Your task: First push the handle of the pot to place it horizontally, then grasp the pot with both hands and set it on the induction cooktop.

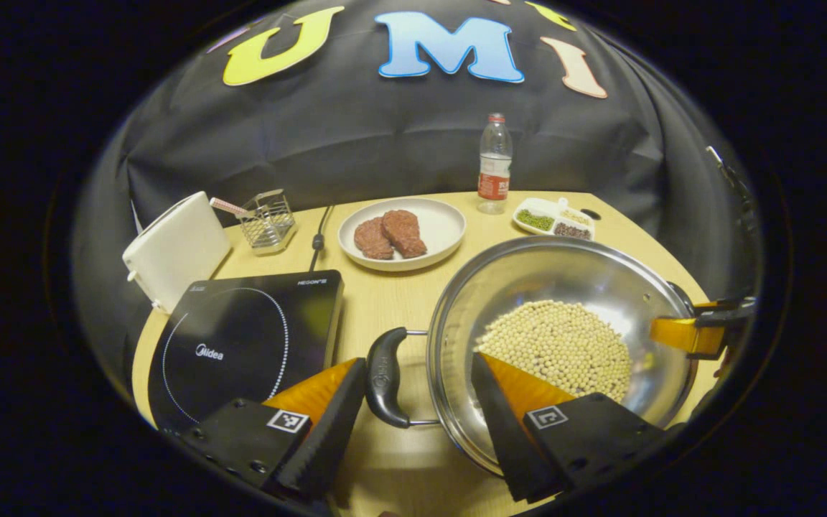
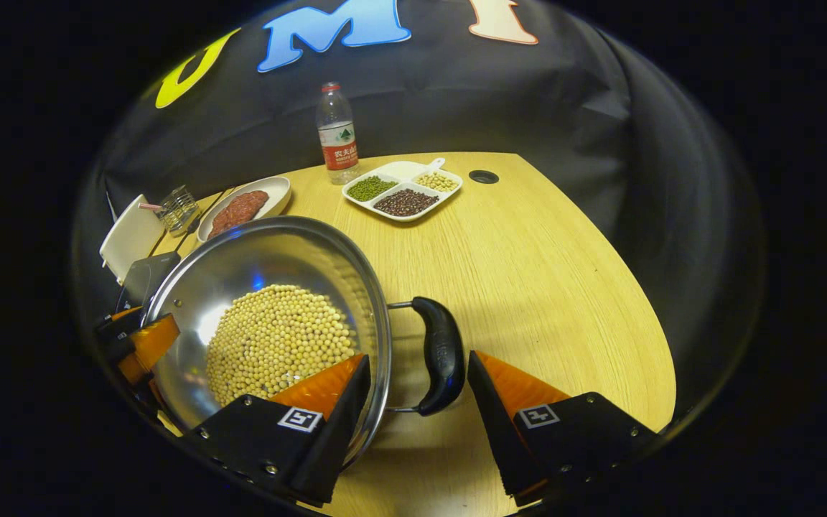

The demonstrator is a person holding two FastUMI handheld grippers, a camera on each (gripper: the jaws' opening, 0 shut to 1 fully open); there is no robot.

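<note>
**Both grippers straddle the pot's handles**

Your left gripper and right gripper stand spread, released, each astride a black handle. The pot of soybeans fills the lower right in the left gripper view, its near rim cut off. Induction cooktop lies lower left on the wooden table.
</note>
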